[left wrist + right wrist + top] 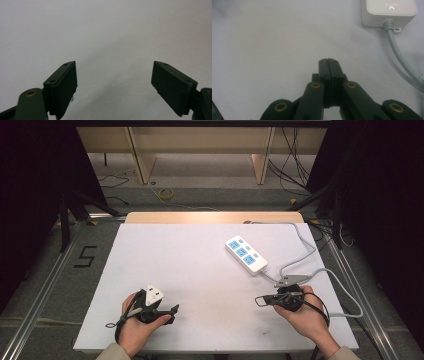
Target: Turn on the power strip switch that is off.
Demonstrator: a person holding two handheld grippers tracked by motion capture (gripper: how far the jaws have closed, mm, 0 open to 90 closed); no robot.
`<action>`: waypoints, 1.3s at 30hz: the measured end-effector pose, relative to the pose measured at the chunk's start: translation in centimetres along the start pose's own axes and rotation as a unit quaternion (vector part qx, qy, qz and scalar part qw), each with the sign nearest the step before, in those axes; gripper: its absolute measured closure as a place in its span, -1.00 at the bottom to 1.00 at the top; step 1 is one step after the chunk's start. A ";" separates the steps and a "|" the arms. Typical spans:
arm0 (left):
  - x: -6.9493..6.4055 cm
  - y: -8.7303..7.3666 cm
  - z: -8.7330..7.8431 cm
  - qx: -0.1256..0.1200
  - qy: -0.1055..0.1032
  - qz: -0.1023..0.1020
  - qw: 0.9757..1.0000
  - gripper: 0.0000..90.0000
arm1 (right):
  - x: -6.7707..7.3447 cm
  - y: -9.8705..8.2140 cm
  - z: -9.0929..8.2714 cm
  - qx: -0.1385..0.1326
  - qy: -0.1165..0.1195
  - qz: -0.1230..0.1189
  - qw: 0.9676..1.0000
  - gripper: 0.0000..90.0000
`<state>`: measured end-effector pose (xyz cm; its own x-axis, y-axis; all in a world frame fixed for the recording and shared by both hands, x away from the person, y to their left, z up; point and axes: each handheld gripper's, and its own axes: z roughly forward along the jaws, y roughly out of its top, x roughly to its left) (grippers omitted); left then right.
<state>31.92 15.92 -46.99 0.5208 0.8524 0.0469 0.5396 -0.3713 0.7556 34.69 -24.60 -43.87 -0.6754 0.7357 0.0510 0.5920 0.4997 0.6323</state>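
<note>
On the bench (165, 265) there's a plain white sheet covering nearly the whole top, with a strip of bare wood showing at the far edge. Around it the room is dim: grey floor, a taped "5" (86, 256) off to the left, loose cables and wooden furniture legs at the back. No containers anywhere. A white power strip (246, 254) with blue sockets lies right of centre, its grey cable (306, 251) looping near the right hand. The right gripper (329, 60) sits just short of the strip, jaws pressed together, holding nothing. The left gripper (113, 82) rests well apart from it at the near left, jaws spread wide over bare sheet.
</note>
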 end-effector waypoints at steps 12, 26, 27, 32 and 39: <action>0.0 0.0 0.0 0.000 0.001 0.000 1.000 -0.54 | -0.2 0.7 0.1 0.014 0.002 0.004 1.000 1.00; 0.0 0.0 0.0 0.000 0.001 -0.001 1.000 -0.55 | -0.7 2.0 0.1 0.029 0.000 0.010 1.000 1.00; 0.0 0.0 0.1 0.000 0.001 -0.001 1.000 -0.55 | -0.7 2.0 0.1 0.029 0.000 0.010 1.000 1.00; -0.1 0.0 0.1 0.000 0.001 -0.002 1.000 -0.55 | -0.9 2.4 0.1 0.035 0.001 0.010 0.999 1.00; -0.1 0.0 0.1 0.000 0.002 -0.002 1.000 -0.55 | -1.2 2.9 0.2 0.039 -0.002 0.011 0.999 1.00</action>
<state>31.93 15.81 -47.04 0.5155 0.8557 0.0462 0.5415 -0.3671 0.7563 37.28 -23.96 -42.24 -0.6609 0.7480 0.0609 0.6390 0.5184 0.5682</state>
